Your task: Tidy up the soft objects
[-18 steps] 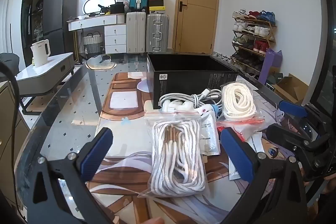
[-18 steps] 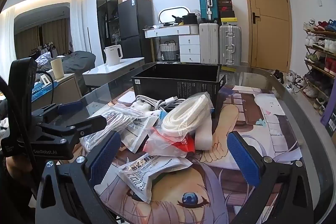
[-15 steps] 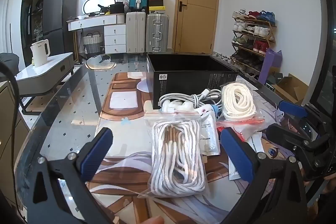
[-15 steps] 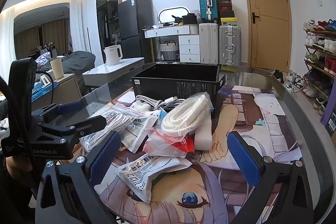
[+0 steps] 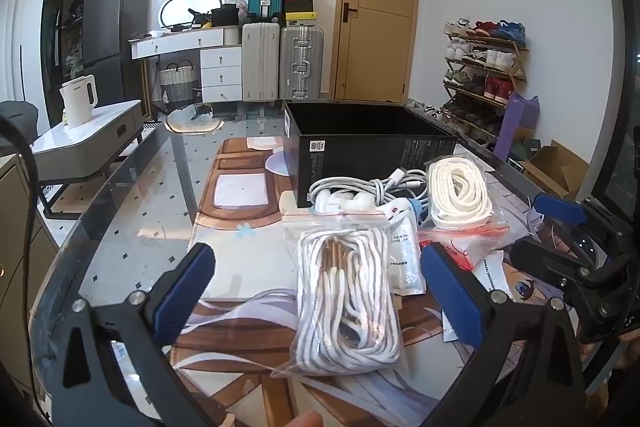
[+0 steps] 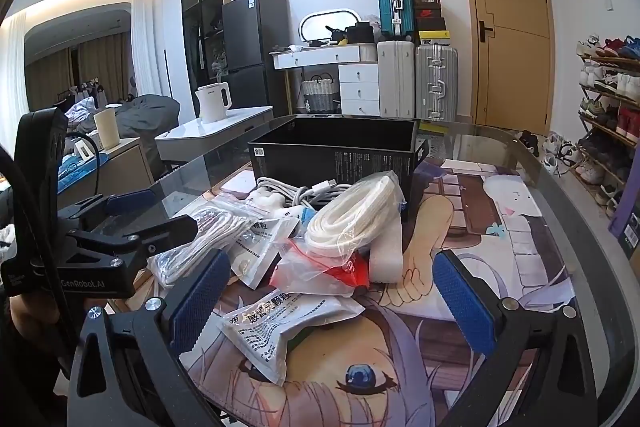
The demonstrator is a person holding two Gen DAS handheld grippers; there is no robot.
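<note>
While both tools hover over the counter, nothing is taken up yet. Left hand-held gripper: jaws wide apart, empty, aimed at the lace bag lying flat just ahead of it. Right hand-held gripper: jaws wide apart too, empty, above a sachet.

Pile sits in front of the black box, which stands open and looks empty: white cable against its front wall, cord bag to the right, resting on a red-marked bag.

Handling guess: all light and limp. Clear film looks slick, bags will sag and fold. Lace bag best pinched across its bulky middle, through the laces, not at the thin sealed edge. Cord bag likewise at the coil. Loose cable may trail and snag.
</note>
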